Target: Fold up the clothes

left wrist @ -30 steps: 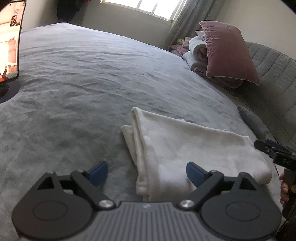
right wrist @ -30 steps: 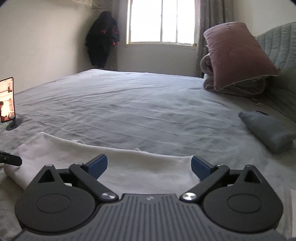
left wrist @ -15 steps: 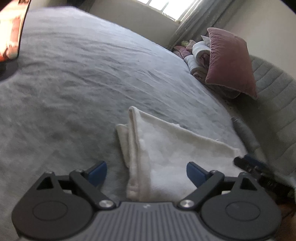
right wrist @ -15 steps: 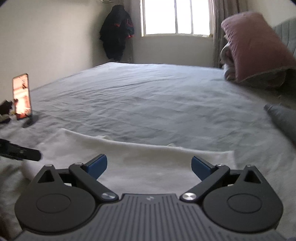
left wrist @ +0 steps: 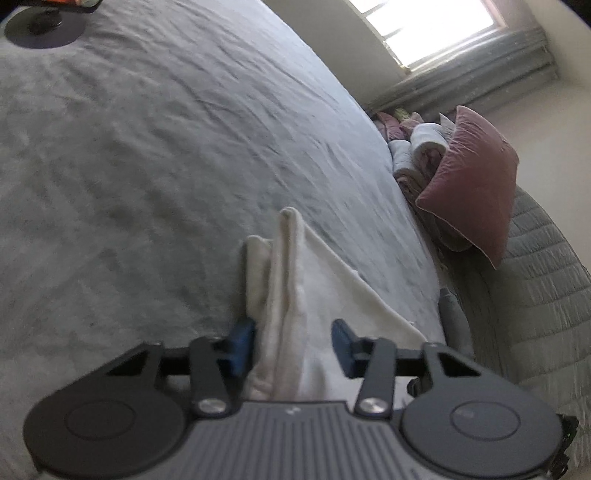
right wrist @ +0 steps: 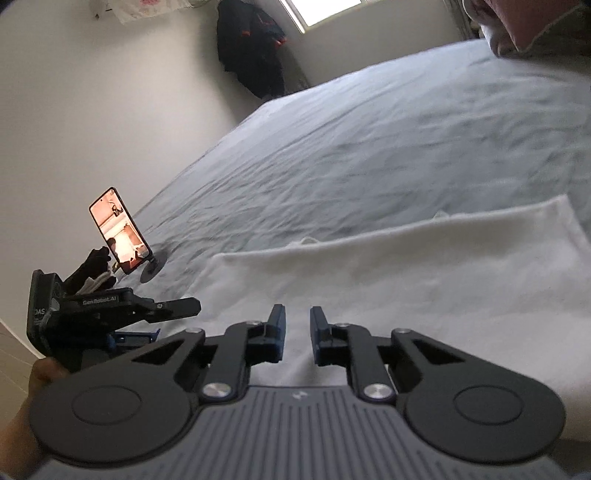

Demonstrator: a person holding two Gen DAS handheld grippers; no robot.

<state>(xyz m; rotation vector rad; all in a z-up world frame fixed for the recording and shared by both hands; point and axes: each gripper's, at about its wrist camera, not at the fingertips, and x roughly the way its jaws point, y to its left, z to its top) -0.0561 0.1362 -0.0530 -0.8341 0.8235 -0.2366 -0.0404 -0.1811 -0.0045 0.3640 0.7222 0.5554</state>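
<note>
A grey bed cover (left wrist: 155, 155) filled most of both views, rumpled and spread wide. Along its far side stood a quilted grey headboard (left wrist: 535, 280), with a mauve cushion (left wrist: 476, 184) leaning on a heap of rolled bedding (left wrist: 417, 147) beside it. A window (left wrist: 432, 22) sat bright above a grey curtain (left wrist: 480, 62); in the right wrist view a dark coat (right wrist: 251, 51) hung in the room's corner. The white garment (right wrist: 406, 280), folded into a long band, lay flat on the cover near the person's edge of the bed. Its layered end (left wrist: 280, 280) ran between the fingers of the left gripper (left wrist: 291, 345); those jaws were closing, the left blue pad (left wrist: 242, 341) against the cloth edge, the right pad seemingly resting on top of the fabric, so a firm pinch could not be confirmed. The right gripper (right wrist: 297, 332) sat over the garment's near edge, jaws closing to a narrow gap with white cloth showing in it; whether the pads pressed it was unclear. A phone (right wrist: 120, 230) stood lit on a round stand at the cover's left side. A hand (right wrist: 40, 373) held the left gripper's body, just beside the right one.
</note>
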